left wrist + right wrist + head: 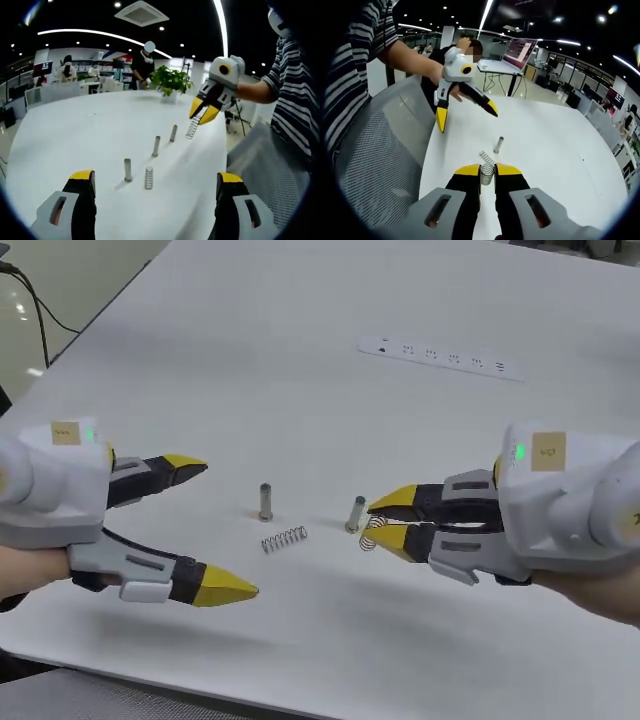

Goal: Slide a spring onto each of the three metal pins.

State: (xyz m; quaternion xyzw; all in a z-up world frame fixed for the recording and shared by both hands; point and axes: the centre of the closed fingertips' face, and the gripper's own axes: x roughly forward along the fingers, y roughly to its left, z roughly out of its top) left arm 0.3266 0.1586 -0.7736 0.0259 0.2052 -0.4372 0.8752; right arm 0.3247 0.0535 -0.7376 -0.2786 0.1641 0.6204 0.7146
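Two short metal pins (265, 500) (357, 513) stand upright on the white table (300, 370); the left gripper view shows three pins in a row (127, 170) (156, 146) (173, 133). A loose spring (284, 538) (148, 177) lies flat by the nearest pin. My right gripper (380, 521) (488, 170) is shut on a second spring (370, 536) (487, 174), held just above the table beside the middle pin. The left gripper (205, 528) (155, 176) hovers wide open, left of the pins, with nothing in it.
A white power strip (440, 357) lies far back on the table. A grey mesh chair (385, 150) stands at the table's near edge. Desks, a plant (170, 80) and people are in the room beyond.
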